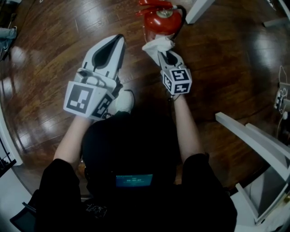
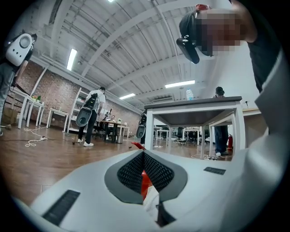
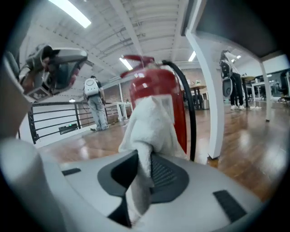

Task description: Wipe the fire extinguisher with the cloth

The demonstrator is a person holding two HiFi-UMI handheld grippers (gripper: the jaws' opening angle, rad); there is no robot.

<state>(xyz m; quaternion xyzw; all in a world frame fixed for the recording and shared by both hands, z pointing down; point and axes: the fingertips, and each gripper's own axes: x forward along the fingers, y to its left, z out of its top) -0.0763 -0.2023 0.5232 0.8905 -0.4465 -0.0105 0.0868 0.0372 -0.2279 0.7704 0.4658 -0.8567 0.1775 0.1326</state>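
A red fire extinguisher (image 1: 161,20) stands upright on the wooden floor at the top middle of the head view, with a black hose (image 3: 188,108) down its side. My right gripper (image 1: 163,52) is shut on a white cloth (image 1: 157,44), and the bunched cloth (image 3: 149,127) lies against the front of the red cylinder (image 3: 156,81). My left gripper (image 1: 118,38) hangs to the left of the extinguisher and apart from it, jaws together with nothing held. Through the thin slit between its pads (image 2: 131,172) a strip of the red extinguisher (image 2: 145,181) shows.
A white table leg (image 1: 199,10) stands just right of the extinguisher, and a white frame (image 1: 253,145) lies at the lower right. Cables (image 1: 282,97) sit at the right edge. A white shoe (image 1: 122,102) is under the left gripper. People and a table (image 2: 195,106) stand farther off.
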